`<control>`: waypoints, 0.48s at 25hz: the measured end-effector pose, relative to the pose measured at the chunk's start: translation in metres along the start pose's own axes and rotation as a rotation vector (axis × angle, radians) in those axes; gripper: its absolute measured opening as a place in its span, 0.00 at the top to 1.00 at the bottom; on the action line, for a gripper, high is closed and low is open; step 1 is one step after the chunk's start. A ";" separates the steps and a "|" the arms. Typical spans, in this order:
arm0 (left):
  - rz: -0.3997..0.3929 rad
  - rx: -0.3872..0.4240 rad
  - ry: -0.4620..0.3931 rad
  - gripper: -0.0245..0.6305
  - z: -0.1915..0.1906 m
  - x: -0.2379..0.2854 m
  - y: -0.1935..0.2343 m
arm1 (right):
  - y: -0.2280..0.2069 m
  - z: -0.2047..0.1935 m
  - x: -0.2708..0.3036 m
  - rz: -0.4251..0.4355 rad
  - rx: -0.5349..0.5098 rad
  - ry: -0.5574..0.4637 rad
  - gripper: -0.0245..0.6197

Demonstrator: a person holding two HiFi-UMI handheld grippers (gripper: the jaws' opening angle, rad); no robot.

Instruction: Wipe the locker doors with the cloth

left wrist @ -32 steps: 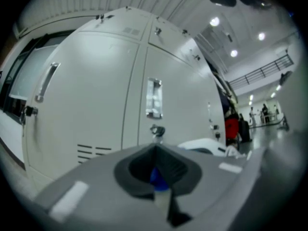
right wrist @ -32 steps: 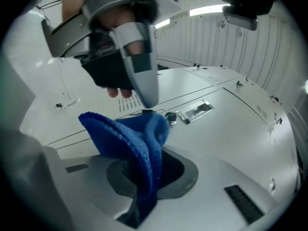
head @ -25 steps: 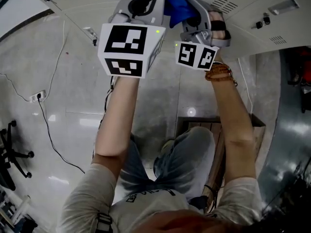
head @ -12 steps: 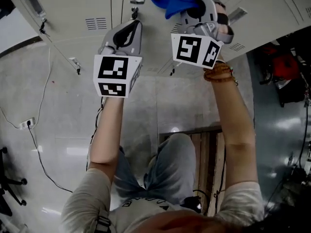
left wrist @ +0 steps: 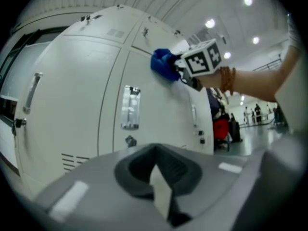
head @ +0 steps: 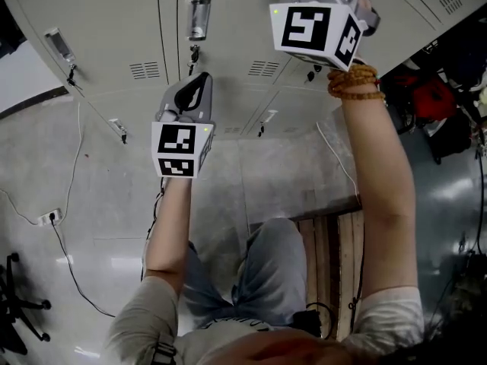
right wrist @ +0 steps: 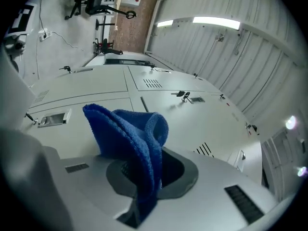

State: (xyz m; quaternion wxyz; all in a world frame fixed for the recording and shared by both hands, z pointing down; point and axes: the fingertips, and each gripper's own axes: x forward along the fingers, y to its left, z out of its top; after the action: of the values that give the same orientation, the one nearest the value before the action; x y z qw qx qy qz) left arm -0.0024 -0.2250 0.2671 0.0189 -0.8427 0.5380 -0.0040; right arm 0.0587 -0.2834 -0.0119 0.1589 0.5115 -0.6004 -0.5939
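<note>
The pale grey locker doors [head: 114, 29] fill the top of the head view. My right gripper [right wrist: 144, 196] is shut on a folded blue cloth [right wrist: 129, 141], raised high against a locker door [right wrist: 197, 124]. In the head view only its marker cube [head: 316, 27] shows at the top edge; its jaws are cut off. The left gripper view shows the cloth [left wrist: 164, 64] pressed to a door [left wrist: 144, 105] ahead of the right gripper's cube [left wrist: 202, 57]. My left gripper [head: 198, 86] hangs lower and to the left, shut with nothing in it, short of the doors.
Doors carry a label holder [head: 198, 17], vent slots [head: 144, 70] and small latches [head: 116, 128]. A wooden pallet [head: 335, 234] lies by the person's legs. A cable and power strip [head: 49, 217] lie on the floor at left; an office chair [head: 15, 310] stands lower left, red bags [head: 430, 97] at right.
My right gripper has carried the cloth upward along the lockers, its jaws leaving the top of the head view. The left gripper has dropped lower and away from the right one.
</note>
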 end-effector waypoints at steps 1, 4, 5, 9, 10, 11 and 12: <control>-0.002 0.005 0.002 0.96 -0.001 -0.001 -0.001 | -0.003 -0.006 -0.003 -0.013 0.011 0.014 0.92; -0.006 0.017 0.008 0.96 -0.003 -0.003 -0.005 | -0.001 -0.026 -0.015 -0.034 0.026 0.047 0.92; -0.008 0.024 0.010 0.96 -0.004 -0.002 -0.007 | 0.004 -0.032 -0.020 -0.037 0.027 0.054 0.92; -0.017 0.037 0.018 0.96 -0.010 0.003 -0.013 | 0.040 -0.055 -0.041 -0.028 0.043 0.076 0.92; -0.016 0.033 0.020 0.96 -0.011 0.004 -0.012 | 0.054 -0.058 -0.047 -0.018 0.043 0.079 0.92; -0.015 0.028 0.021 0.96 -0.012 0.004 -0.011 | 0.068 -0.062 -0.053 -0.007 0.043 0.082 0.92; -0.012 0.022 0.022 0.96 -0.013 0.004 -0.009 | 0.083 -0.065 -0.058 0.005 0.044 0.084 0.92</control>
State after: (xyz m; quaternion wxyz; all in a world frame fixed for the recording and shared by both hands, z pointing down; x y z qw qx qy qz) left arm 0.0070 -0.2254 0.2803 0.0223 -0.8456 0.5331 -0.0192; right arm 0.1000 -0.2913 0.1008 0.1743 0.5378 -0.6074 -0.5581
